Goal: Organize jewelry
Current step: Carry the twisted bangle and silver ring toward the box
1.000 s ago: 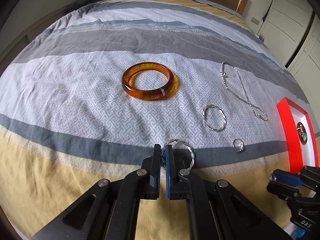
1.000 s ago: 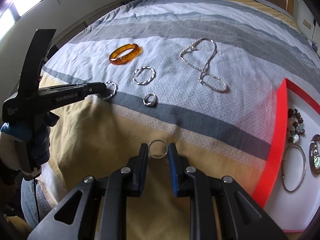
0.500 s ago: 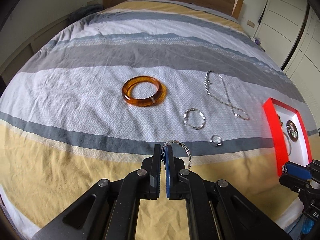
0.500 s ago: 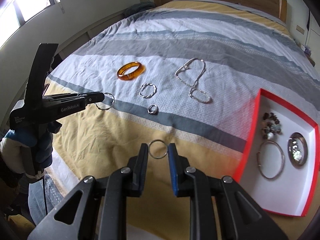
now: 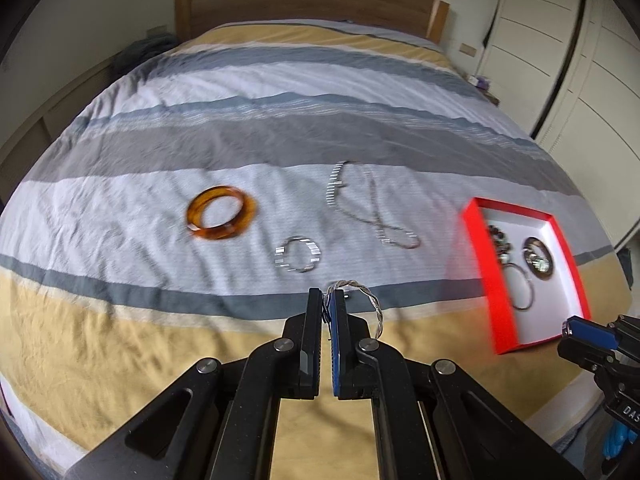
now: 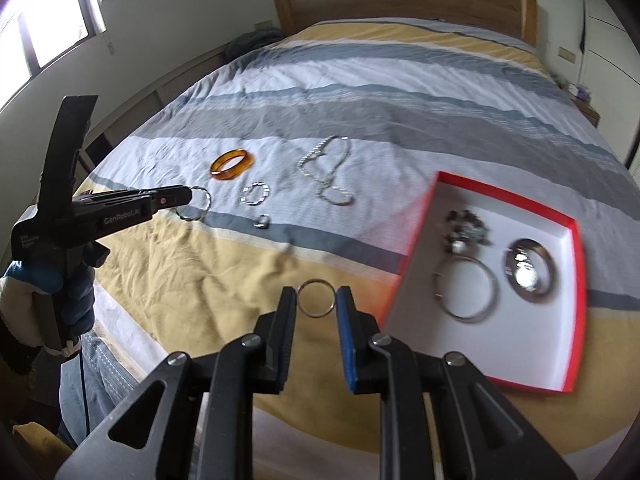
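My left gripper (image 5: 327, 300) is shut on a twisted silver bangle (image 5: 366, 294) and holds it above the bed; it also shows in the right wrist view (image 6: 188, 198) with the bangle (image 6: 196, 210). My right gripper (image 6: 316, 300) is shut on a thin silver ring (image 6: 316, 298), held just left of the red jewelry box (image 6: 416, 236). The box (image 5: 486, 268) holds a hoop, beads and a round piece. An amber bangle (image 5: 220, 218), a silver bracelet (image 5: 298, 255) and a chain necklace (image 5: 368, 212) lie on the bedspread.
A small ring (image 6: 262, 221) lies on the grey stripe. The bed has a wooden headboard (image 5: 304, 4) at the far end. White wardrobe doors (image 5: 560, 48) stand to the right. A window (image 6: 44, 28) is on the left wall.
Both grippers have lifted and pulled back from the bedspread with their pieces. The red box has come fuller into both views, closer to my right gripper.
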`<state>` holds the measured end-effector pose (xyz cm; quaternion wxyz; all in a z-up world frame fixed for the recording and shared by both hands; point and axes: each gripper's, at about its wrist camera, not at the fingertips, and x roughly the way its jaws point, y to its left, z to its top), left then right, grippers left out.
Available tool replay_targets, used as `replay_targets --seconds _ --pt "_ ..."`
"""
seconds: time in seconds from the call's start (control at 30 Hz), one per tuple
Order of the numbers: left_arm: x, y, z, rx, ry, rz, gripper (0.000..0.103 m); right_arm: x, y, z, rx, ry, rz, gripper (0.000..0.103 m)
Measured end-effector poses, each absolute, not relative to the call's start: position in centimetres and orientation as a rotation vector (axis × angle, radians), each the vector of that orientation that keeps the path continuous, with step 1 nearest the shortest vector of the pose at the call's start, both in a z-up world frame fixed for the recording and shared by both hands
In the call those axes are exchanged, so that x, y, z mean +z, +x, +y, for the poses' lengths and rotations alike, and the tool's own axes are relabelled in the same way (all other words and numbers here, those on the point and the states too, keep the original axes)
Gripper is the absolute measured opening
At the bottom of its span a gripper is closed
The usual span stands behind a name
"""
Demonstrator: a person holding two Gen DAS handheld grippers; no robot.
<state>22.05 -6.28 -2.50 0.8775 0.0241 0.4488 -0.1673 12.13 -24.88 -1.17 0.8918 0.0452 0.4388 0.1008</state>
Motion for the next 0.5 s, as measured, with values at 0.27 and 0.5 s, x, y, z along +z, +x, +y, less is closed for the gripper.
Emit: replay_targets --seconds 0.27,0.5 --pt "-1.9 21.2 -12.7 -0.443 0.094 0.93 0.004 -1.3 10.6 -30.5 0.134 0.137 0.902 0.019" --pt "-2.4 20.4 -19.4 -0.544 0.165 0.94 0.004 -3.4 10.1 -35.6 0.07 0.18 0.935 0.019"
